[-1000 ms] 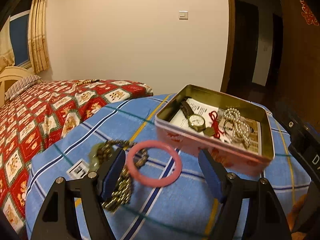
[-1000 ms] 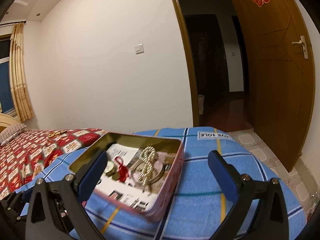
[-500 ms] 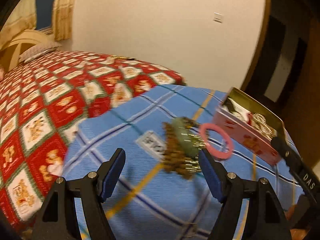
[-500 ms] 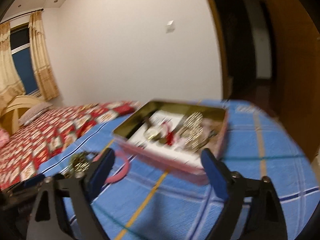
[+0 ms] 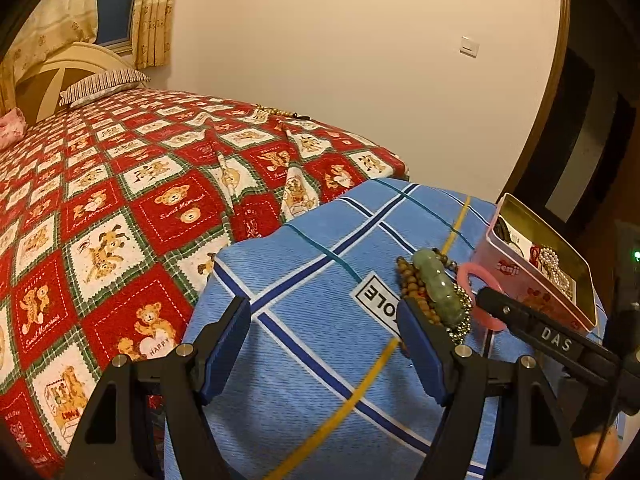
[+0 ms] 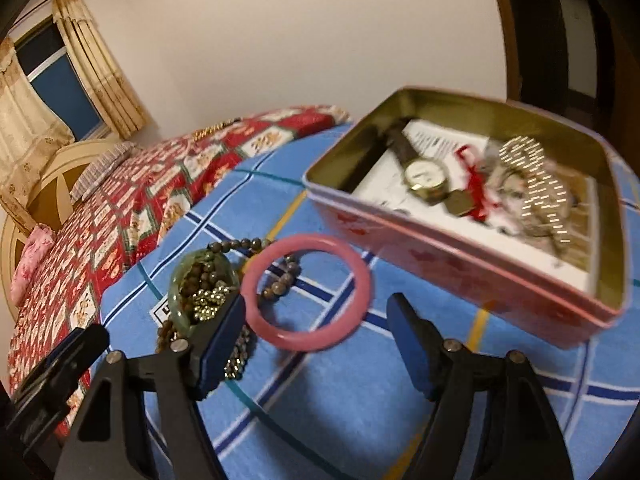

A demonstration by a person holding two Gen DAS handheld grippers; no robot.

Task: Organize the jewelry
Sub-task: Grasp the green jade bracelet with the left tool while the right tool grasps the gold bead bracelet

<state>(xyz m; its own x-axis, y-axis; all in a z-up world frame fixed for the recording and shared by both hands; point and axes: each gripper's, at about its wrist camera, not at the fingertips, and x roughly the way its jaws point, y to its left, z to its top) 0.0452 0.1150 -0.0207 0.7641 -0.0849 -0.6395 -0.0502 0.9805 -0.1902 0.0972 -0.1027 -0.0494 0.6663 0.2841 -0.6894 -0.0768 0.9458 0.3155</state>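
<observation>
Nearest, left tongs [image 5: 324, 344] spread wide over the blue plaid cloth [image 5: 304, 320] on the tabletop, gripping nothing; right tongs [image 6: 316, 334] likewise spread and empty, hanging just short of the pink bangle [image 6: 307, 292], whose near arc sits between the two blue pads; lower parts of both tools cut off by the frame edge.

Just beyond, pink bangle flat on the cloth, overlapping a strand of brown beads [image 6: 280, 286]; to its left a green jade bangle [image 6: 200, 284] with brown beads and a gold bead chain [image 6: 206, 300] heaped inside it, part of the heap hidden behind the left pad of the right tongs; in the left wrist view the same jade bangle [image 5: 436, 286] half masked by the right pad, pink bangle [image 5: 478, 276] mostly covered by the black arm marked DAS.

Farther, open pink tin [image 6: 460, 256] resting on the cloth near the pink bangle; inside, a wristwatch [image 6: 422, 174], a red cord [image 6: 476, 188] and a pearl strand [image 6: 536, 180], all motion-blurred, detail hard to make out; printed paper under them, text unreadable.

Farthest, bed with red teddy-bear quilt [image 5: 120, 192], striped pillow [image 5: 102, 84], curtains [image 5: 154, 12]; small gold item on the quilt too small to identify.
</observation>
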